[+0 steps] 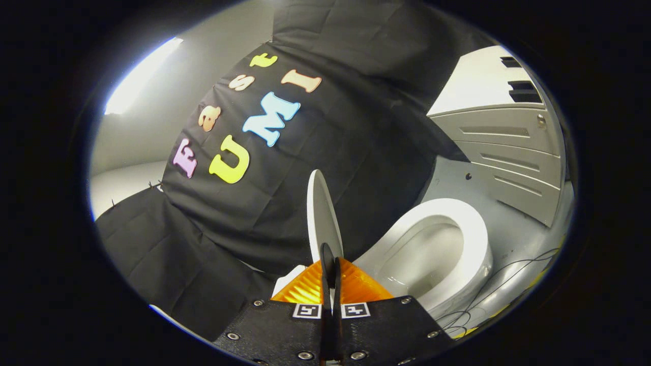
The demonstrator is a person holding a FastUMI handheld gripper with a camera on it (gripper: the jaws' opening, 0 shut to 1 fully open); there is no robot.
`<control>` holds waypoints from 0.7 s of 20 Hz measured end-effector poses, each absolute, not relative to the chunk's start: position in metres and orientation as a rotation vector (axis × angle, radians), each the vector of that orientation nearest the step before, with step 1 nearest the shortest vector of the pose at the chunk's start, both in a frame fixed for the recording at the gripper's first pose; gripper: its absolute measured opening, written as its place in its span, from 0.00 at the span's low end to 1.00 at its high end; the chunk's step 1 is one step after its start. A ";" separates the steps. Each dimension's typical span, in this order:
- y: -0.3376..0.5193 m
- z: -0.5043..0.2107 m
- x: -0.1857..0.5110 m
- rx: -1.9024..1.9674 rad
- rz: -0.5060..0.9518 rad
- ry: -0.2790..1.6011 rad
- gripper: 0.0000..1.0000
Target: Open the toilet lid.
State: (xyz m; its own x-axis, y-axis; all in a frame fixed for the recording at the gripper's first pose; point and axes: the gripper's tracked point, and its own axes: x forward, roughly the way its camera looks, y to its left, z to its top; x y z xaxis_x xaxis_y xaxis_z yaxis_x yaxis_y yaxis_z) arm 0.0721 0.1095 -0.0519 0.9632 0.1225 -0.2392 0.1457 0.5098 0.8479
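The white toilet lid point(322, 213) stands raised, seen nearly edge-on, clear of the seat and open bowl point(437, 249) beside it. My gripper point(330, 254) is at the lid's near rim. Its two fingers are drawn almost together, and the rim runs in between the fingertips, so they pinch it. A sliver of white shows between the fingers lower down. The part of the lid behind the fingertips is hidden.
The booth's black cloth wall point(356, 127) hangs close behind the lid. A grey panelled cabinet point(513, 152) stands beyond the bowl. Thin cables point(488, 300) trail over the grey floor next to the toilet's base.
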 end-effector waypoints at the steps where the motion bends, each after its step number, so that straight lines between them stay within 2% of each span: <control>1: 0.113 -0.048 0.073 1.025 -0.006 0.282 0.00; 14: 0.181 0.007 0.084 0.776 0.092 0.258 0.00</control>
State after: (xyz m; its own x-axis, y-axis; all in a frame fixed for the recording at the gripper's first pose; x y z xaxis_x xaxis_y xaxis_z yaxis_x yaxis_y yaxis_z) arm 0.0841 0.1815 0.0074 0.9646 0.1763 -0.1961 0.0129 0.7112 0.7029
